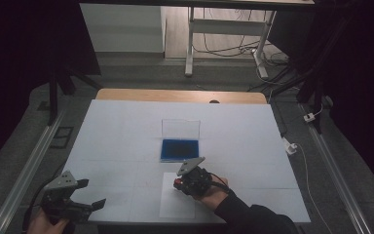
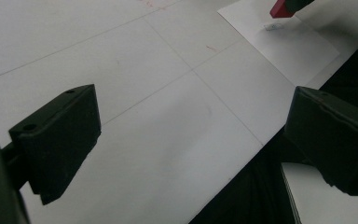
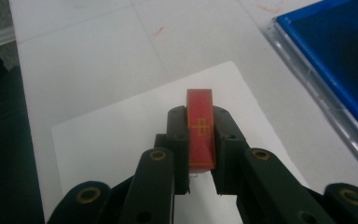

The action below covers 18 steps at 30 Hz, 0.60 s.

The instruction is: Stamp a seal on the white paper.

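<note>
**Stamp in my grip, over the paper — press comes next**

My right gripper (image 3: 200, 179) is clamped on a red stamp block (image 3: 200, 128), jaws tight on both flat sides, narrow edge w/ a gold cross mark facing the cam. In the high view that gripper (image 1: 184, 181) sits over the upper part of the white paper sheet (image 1: 175, 207), just in front of the blue ink pad (image 1: 179, 149). Can't tell if the stamp's face is touching the sheet or just above it.

My read: inking looks done or near done; I'm at the stamping step. In the left gripper view a faint mark (image 2: 273, 26) sits on the sheet right under the block, too small to read. Next move needs a straight push down, block kept upright, then a clean lift w/o sliding, or the print smears.

Left gripper (image 1: 85, 195) hangs near the tabletop (image 1: 126, 126) front-left corner, jaws wide apart, nothing between them.

Materials: stamp is rigid, smooth, rectangular. Pad is dark blue, matte, in a clear hard plastic case w/ the lid (image 1: 180, 128) stood up behind. Sheet is thin, flat, loose, so it may shift. Tabletop is white, smooth, w/ faint lines.
</note>
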Tool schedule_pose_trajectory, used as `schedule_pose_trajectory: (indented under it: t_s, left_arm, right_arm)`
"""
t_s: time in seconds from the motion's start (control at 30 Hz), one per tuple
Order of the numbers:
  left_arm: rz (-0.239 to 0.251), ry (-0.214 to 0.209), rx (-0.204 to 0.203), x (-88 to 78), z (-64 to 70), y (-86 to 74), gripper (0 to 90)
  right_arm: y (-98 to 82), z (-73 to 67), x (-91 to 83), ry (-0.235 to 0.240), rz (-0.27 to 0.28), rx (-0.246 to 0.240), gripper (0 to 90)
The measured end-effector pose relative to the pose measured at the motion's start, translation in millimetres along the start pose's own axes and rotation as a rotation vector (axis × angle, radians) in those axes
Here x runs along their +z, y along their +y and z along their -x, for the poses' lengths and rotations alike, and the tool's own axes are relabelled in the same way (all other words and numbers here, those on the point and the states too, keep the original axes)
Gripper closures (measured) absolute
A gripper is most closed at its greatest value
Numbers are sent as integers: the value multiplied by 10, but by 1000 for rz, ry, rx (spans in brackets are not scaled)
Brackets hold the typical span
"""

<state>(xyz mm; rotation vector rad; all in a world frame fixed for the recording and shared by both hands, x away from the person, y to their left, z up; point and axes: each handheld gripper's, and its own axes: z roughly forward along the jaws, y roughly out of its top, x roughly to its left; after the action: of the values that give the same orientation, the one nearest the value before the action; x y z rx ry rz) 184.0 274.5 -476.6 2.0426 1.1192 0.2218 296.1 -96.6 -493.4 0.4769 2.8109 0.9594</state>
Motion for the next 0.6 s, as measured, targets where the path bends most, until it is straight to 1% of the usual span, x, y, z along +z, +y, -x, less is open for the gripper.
schedule_pose_trajectory:
  t_s: [0.03, 0.2, 0.23, 0.4, 0.5, 0.6]
  left_arm:
    - [0, 1, 0, 0, 1, 0, 39]
    - [1, -1, -1, -1, -1, 0, 39]
    - [2, -1, -1, -2, -1, -1, 39]
    - [3, -2, -2, -5, -3, -2, 39]
    - [3, -3, -2, -5, -4, -2, 39]
    - [3, -2, -2, -5, -3, -1, 39]
  right_arm:
    - [5, 13, -26, 6, 15, 8, 793]
    - [24, 22, -66, 20, 31, 20, 793]
    - [38, 18, -85, 23, 33, 30, 793]
    - [61, 42, -134, 19, 52, 37, 793]
    - [70, 84, -185, 12, 72, 45, 793]
    - [67, 98, -205, 6, 76, 47, 793]
